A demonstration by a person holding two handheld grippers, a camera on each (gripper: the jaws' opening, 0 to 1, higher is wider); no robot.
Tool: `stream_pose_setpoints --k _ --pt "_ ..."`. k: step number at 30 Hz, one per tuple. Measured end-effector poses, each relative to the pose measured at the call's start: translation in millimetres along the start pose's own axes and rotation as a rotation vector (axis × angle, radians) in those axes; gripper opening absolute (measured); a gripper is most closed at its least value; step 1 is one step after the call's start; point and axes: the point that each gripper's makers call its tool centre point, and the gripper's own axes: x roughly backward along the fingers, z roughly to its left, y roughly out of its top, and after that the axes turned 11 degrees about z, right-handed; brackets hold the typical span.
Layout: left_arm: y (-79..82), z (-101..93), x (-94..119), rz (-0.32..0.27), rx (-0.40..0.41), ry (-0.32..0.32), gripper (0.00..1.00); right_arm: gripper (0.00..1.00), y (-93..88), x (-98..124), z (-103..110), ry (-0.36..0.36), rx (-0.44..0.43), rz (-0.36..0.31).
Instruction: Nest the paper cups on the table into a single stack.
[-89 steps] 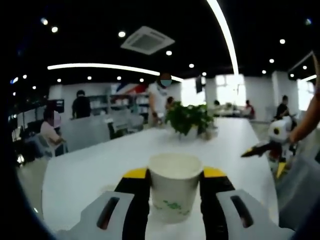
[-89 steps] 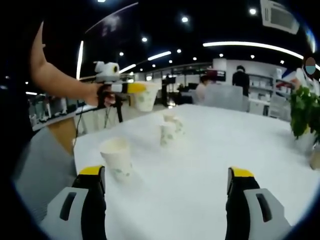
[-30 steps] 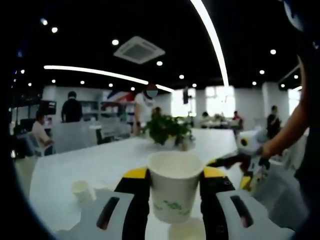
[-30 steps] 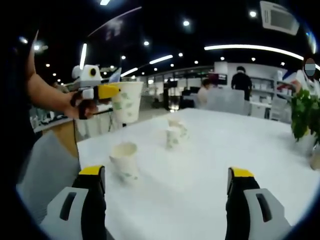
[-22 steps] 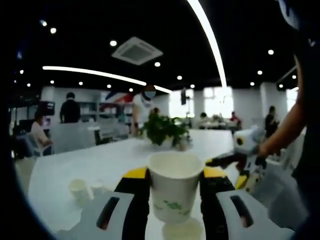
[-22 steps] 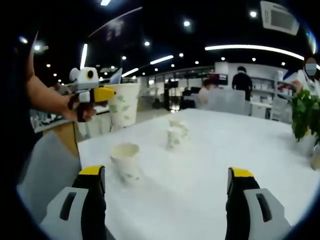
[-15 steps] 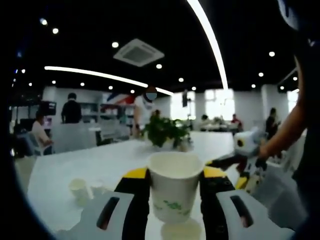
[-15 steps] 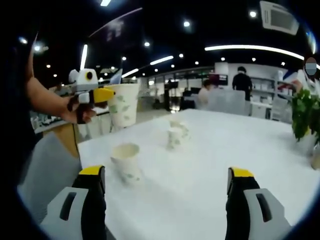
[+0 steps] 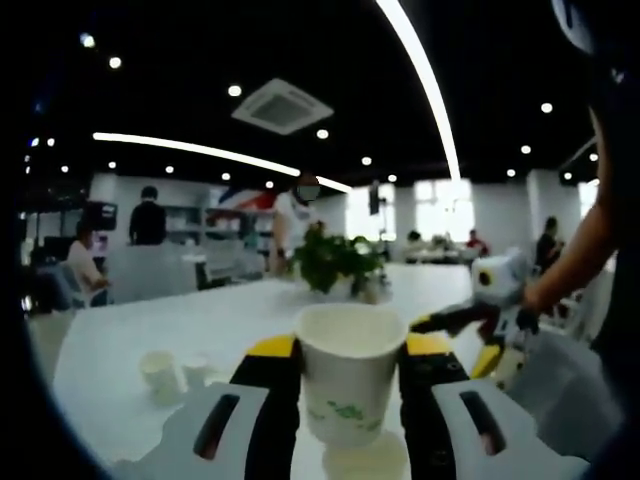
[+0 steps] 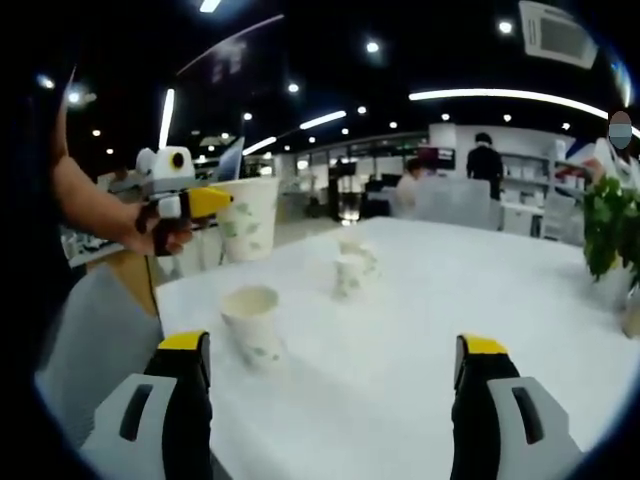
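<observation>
My left gripper (image 9: 349, 355) is shut on a white paper cup (image 9: 348, 385) with a green print, held upright in the air. Right below it a second cup's rim (image 9: 365, 463) shows on the white table (image 9: 200, 330). Two more small cups (image 9: 160, 374) stand to the left. In the right gripper view, the left gripper (image 10: 205, 202) holds its cup (image 10: 242, 221) above and behind a near cup (image 10: 251, 324); two far cups (image 10: 349, 272) stand mid-table. My right gripper (image 10: 335, 375) is open with nothing between its fingers, and appears in the left gripper view (image 9: 470, 320) at the right.
A potted green plant (image 9: 338, 263) stands on the table's far part, also the plant (image 10: 610, 235) at the right edge. People sit and stand by chairs beyond the table. The table's near edge (image 10: 160, 300) lies to the left.
My left gripper has come down a little with its cup, over the near cup. My right gripper has stayed put and open.
</observation>
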Motion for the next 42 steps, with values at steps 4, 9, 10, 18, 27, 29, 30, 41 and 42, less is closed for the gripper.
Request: stream_pose_setpoints --k 4,9,10,18,27,29,30,41,42 --pt "-4.0 0.9 -1.5 -0.001 0.011 0.002 0.38 1.00 -1.0 0.2 -0.1 0.000 -0.002 0.002" --pt "-8.8 0.9 -3.3 0.007 0.011 0.007 0.38 1.00 -0.8 0.2 0.8 0.001 -0.009 0.002" --pt "-9.2 0.4 -3.7 0.005 0.013 0.005 0.38 1.00 -0.8 -0.1 1.0 0.002 -0.009 0.002" --pt "-15.3 -3.4 -7.7 0.007 0.021 -0.003 0.38 1.00 -1.2 0.2 0.9 0.002 -0.008 0.004" --pt "-34.1 -4.4 -11.2 0.030 0.036 -0.003 0.38 1.00 -0.7 1.3 0.1 -0.002 -0.011 0.000" --pt "-40.5 -5.2 -11.1 0.035 0.052 -0.005 0.38 1.00 0.0 2.6 0.3 -0.004 -0.012 0.000" --pt "-44.4 -5.8 -11.7 0.042 0.050 -0.003 0.38 1.00 -0.2 3.1 0.2 -0.004 -0.012 0.000" --pt "-67.1 -7.6 -14.7 0.082 0.047 -0.003 0.38 1.00 0.6 5.9 -1.0 -0.010 -0.016 0.002" --pt "-69.4 -7.8 -14.8 0.087 0.047 -0.003 0.38 1.00 1.4 5.3 -0.4 -0.009 -0.016 0.000"
